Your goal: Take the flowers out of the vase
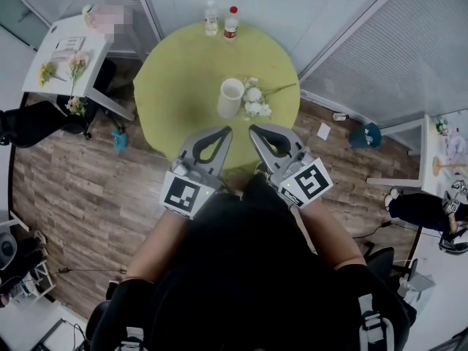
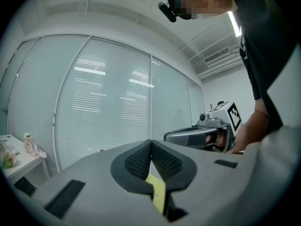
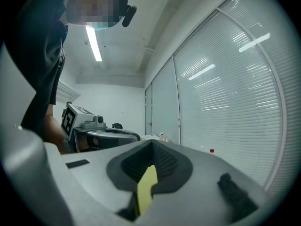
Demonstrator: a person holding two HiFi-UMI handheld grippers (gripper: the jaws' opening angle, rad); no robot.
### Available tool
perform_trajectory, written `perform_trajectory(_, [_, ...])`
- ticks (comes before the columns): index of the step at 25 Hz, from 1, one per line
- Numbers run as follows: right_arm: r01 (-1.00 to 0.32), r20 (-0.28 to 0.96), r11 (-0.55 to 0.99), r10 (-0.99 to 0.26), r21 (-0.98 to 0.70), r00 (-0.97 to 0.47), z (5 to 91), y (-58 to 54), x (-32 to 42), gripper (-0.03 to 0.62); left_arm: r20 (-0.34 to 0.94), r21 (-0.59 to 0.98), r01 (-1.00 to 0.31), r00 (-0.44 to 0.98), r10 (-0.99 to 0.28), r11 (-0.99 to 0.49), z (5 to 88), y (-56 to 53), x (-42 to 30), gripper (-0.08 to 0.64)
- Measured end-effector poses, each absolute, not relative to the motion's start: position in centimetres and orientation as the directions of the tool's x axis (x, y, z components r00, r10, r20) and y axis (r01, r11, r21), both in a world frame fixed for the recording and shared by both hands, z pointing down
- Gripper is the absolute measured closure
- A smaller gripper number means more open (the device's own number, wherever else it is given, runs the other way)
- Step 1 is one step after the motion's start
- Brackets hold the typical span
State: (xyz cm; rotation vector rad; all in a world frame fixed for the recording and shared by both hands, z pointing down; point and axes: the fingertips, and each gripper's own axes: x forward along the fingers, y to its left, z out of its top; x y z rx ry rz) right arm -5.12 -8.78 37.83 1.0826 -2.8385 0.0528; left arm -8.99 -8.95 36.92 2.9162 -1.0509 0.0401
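Note:
A white vase (image 1: 231, 97) stands upright near the middle of the round green table (image 1: 175, 79). White flowers (image 1: 255, 102) with green stems lie on the tabletop just right of the vase, outside it. My left gripper (image 1: 227, 131) and right gripper (image 1: 253, 129) hover side by side over the table's near edge, both shut and empty, short of the vase. In the left gripper view the left gripper (image 2: 151, 143) has its jaws pressed together, with the right gripper (image 2: 201, 136) beside it. The right gripper (image 3: 151, 143) looks the same in its own view, next to the left gripper (image 3: 104, 135).
Two bottles (image 1: 211, 18) (image 1: 232, 23) stand at the table's far edge. A white side table (image 1: 60, 68) with more flowers is at the left, another white table (image 1: 431, 163) at the right. Glass walls with blinds surround the wooden floor.

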Motion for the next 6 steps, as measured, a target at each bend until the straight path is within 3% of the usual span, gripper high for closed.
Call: perform_trajectory(6, [-0.665,0.111,0.746,-0.661,0.002,-0.742,38.05,-8.99,-5.21,0.575,0.041,0.036,-0.644,0.765,-0.642,-0.764,37.23,-9.01,-9.3,0.548])
